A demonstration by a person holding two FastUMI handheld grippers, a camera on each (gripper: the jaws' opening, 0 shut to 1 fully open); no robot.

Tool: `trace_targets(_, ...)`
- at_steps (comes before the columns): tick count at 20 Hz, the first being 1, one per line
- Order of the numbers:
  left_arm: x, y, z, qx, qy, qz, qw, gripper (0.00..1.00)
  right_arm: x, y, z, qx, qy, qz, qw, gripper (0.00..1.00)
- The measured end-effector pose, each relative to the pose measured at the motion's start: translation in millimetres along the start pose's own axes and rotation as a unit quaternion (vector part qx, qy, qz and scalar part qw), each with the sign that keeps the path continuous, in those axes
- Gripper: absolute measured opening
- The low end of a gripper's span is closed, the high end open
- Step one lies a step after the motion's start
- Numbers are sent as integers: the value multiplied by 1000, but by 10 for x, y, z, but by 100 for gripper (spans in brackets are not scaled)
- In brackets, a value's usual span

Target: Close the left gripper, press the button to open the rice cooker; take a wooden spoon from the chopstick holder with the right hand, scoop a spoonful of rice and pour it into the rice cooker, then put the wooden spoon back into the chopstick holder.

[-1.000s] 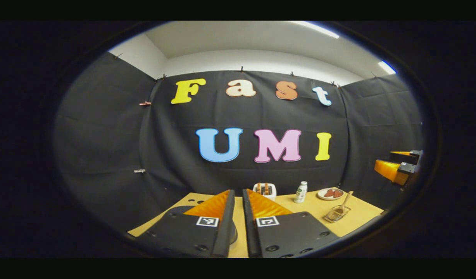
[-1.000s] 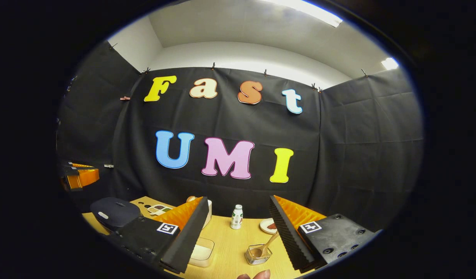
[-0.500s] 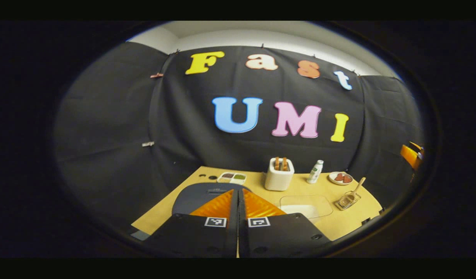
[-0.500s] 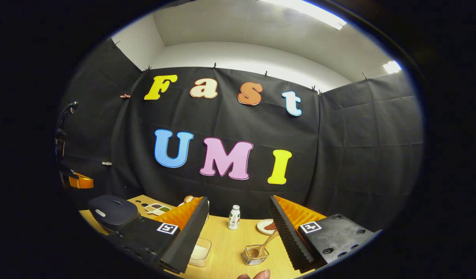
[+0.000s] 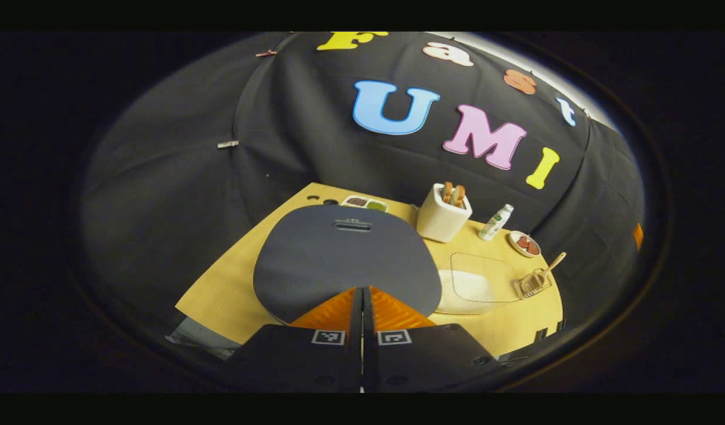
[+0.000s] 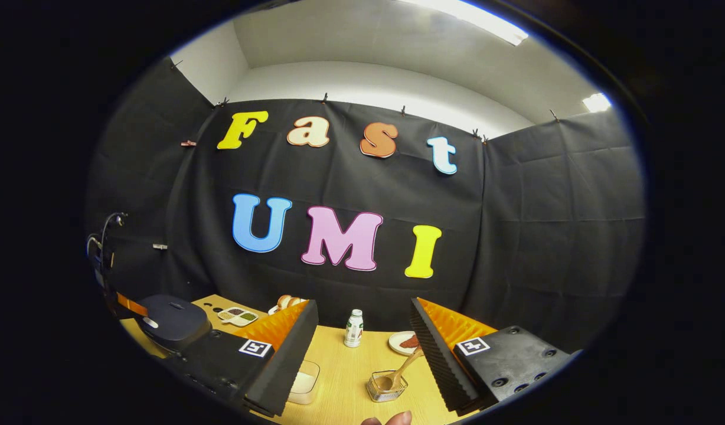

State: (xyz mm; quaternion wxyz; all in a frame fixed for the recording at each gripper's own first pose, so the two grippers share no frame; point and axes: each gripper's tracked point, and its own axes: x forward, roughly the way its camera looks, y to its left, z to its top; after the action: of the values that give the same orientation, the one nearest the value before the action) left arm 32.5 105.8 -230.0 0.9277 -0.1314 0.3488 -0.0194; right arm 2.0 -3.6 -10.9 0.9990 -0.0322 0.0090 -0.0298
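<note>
The left tongs [image 5: 362, 295] are pressing together, empty, over the rice cooker [image 5: 345, 257] lid. The right tongs [image 6: 362, 330] are gaping wide above the tabletop [image 6: 350, 378], near the wooden spoon [image 6: 401, 372].

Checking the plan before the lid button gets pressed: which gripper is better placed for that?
Left. The left gripper, jaws shut, hangs above the rice cooker; the right gripper, jaws open, faces the wooden spoon.

My rice cooker [image 5: 345, 260] lid is dark slate grey, the tabletop [image 5: 227, 289] pale yellow wood, the toaster [image 5: 440, 219] white, and the rice [image 5: 466, 289] white.
</note>
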Motion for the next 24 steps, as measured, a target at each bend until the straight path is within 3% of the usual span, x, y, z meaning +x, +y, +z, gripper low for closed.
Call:
trace_targets(4, 42, 26, -22, 3, 5, -3, 1000, 8, -18, -22, -18, -2, 3, -5, 1000, 97)
trace_targets(7, 49, 32, -93, 16, 22, -1, 1000, 4, -27, -2, -37, -4, 6, -5, 1000, 99)
trace_targets(16, 69, 32, -125, 66, 39, 12, 997, 4, -57, 65, -8, -9, 2, 1, 1000, 98)
trace_targets(20, 54, 34, -157, 74, 59, 11, 995, 10, -88, 65, -6, -10, 1, 1, 1000, 98)
trace_targets(24, 47, 10, -81, 73, 40, 9, 996, 7, -117, 11, 1, -12, 0, -1, 1000, 98)
